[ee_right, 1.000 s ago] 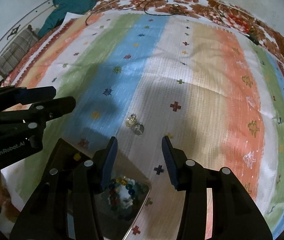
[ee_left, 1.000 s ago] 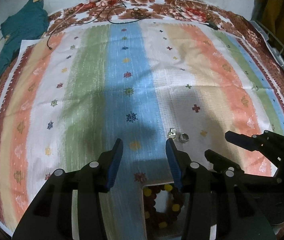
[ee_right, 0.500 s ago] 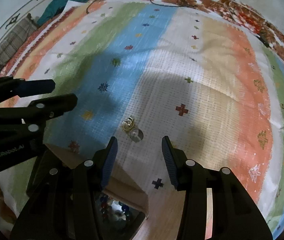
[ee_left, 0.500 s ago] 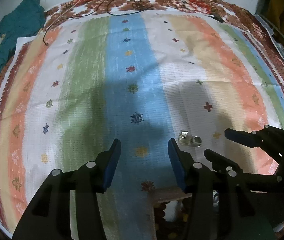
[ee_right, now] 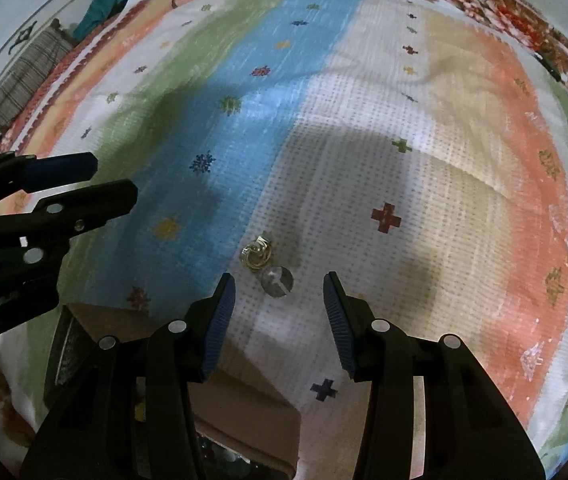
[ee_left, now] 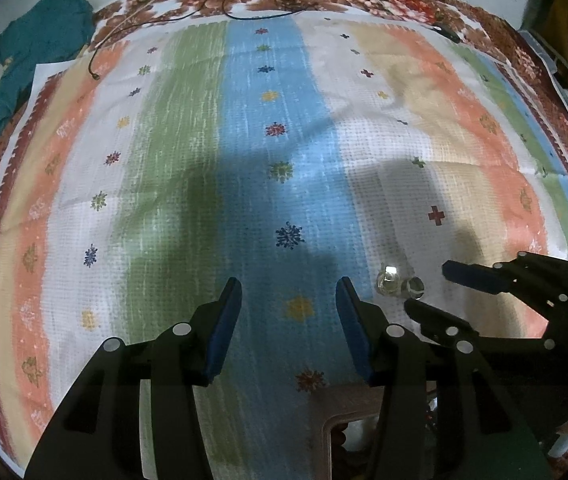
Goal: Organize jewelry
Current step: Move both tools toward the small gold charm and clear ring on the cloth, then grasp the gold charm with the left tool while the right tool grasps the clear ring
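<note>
A small gold ring (ee_right: 258,255) and a silver ring (ee_right: 277,280) lie side by side on the striped cloth (ee_right: 363,160). My right gripper (ee_right: 279,312) is open and empty, its fingertips just short of the silver ring. In the left wrist view the rings (ee_left: 388,280) lie right of my left gripper (ee_left: 288,316), which is open and empty over the blue stripe. The right gripper's fingers (ee_left: 479,276) show there too, straddling the rings. A brown jewelry box (ee_right: 244,400) sits under both grippers, mostly hidden.
A teal garment (ee_left: 32,48) lies at the far left off the cloth. Black cables (ee_left: 244,8) run along the far floral border. A plaid cushion (ee_right: 28,76) sits at the left in the right wrist view.
Both grippers have moved forward over the cloth toward the rings. The box has slipped further below view. Both grippers stay open.
</note>
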